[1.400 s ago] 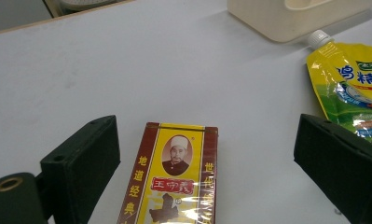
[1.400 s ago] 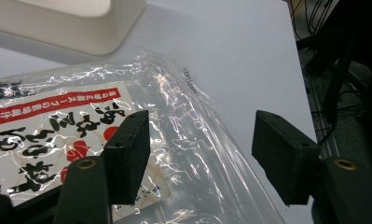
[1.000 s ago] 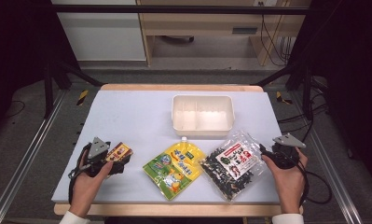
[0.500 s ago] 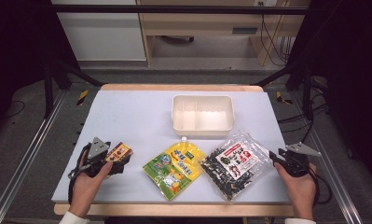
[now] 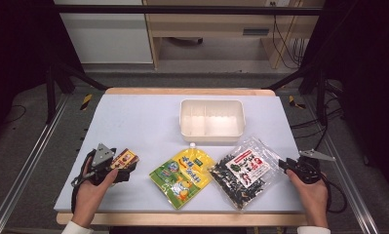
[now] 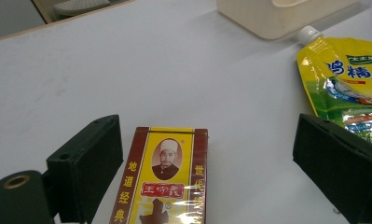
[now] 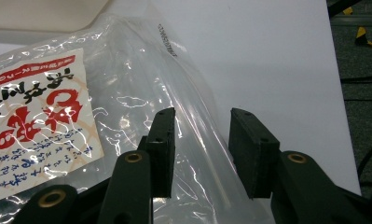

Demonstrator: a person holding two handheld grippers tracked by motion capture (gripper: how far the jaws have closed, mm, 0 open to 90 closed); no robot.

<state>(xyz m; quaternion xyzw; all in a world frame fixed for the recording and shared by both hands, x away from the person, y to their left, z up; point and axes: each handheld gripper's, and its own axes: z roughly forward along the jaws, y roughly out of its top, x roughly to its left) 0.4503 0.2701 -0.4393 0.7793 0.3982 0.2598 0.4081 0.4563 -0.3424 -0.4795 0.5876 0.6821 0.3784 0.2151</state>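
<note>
The left claw [image 6: 207,163] stands wide open around the near end of a red-and-yellow box [image 6: 162,179], which lies flat on the counter [image 5: 138,117] between the jaws, close beside one jaw and well clear of the other. The right claw [image 7: 200,149] is partly open, its jaws set over the clear edge of a plastic bag [image 7: 127,107] with a red-and-white label; whether they touch the film cannot be told. In the high view the bag [image 5: 243,170] lies at the counter's near right, the box [image 5: 125,159] near left, a yellow-green pouch [image 5: 182,175] between them. A cream tray [image 5: 211,139] sits behind. The counter is pale, wood-edged; dark floor, metal rails and cables surround it.
</note>
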